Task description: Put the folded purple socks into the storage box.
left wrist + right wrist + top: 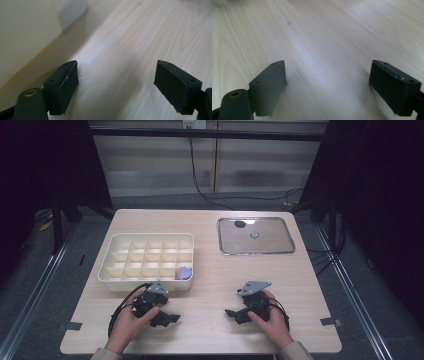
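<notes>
Room: dark curtains on both sides, pale wall panels behind, a black cable trailing down to the floor; grey flooring around the table.
Table (200,320): light wood, its near half bare; both grippers rest here, well apart from each other.
Compartment tray (146,257): cream, gridded, on the left half; its near wall lies just beyond the left gripper; the left gripper view shows that wall (30,32) close at the left.
Metal tray (280,247): shiny, shallow, far right; a small round piece (254,234) sits near its middle and a dark spot (240,224) near its far left corner; what either is, I cannot tell.
Left gripper (170,318): held low over the wood, jaws wide apart, nothing between them; bare table between the pads (66,85).
Right gripper (231,313): likewise low, jaws spread, empty; only wood grain ahead of its pads (270,85).
Purple piece (184,272): small, in the nearest row's right-hand cell of the compartment tray; near the left gripper, not touched.
Risk: reaching into that cell, a spread jaw could catch the divider or near wall and shove the light tray; the piece is small, so a closing grip may pinch its edge and flick it into a neighbouring cell.
</notes>
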`<state>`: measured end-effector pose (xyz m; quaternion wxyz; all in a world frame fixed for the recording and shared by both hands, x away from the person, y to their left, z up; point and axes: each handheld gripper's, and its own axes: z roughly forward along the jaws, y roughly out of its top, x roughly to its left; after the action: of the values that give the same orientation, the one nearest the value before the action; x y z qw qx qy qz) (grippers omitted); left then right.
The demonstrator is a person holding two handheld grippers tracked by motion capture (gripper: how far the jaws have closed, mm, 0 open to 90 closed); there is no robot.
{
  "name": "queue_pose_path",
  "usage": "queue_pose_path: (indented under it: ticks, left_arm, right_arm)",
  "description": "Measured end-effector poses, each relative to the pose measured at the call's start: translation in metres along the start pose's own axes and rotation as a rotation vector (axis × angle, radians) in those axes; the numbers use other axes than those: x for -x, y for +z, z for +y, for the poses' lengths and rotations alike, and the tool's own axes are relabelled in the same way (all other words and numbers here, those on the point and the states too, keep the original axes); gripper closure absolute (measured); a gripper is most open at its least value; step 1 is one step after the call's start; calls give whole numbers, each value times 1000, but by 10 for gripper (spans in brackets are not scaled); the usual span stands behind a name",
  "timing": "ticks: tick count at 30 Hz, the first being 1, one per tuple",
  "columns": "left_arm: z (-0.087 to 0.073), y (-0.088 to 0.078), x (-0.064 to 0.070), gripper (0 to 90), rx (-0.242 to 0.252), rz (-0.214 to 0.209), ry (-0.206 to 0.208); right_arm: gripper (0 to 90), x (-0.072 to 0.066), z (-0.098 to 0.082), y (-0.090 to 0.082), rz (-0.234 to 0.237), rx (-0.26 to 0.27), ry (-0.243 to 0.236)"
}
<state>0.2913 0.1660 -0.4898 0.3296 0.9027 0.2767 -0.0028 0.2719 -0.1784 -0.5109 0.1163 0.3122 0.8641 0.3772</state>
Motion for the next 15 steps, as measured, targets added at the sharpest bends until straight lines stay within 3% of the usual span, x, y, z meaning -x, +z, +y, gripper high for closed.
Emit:
queue_pose_path:
  ticks: [15]
  left_arm:
    - [-10, 1, 2, 157, 59, 27, 62]
  right_arm:
    - [134, 0, 0, 0, 0, 0, 0]
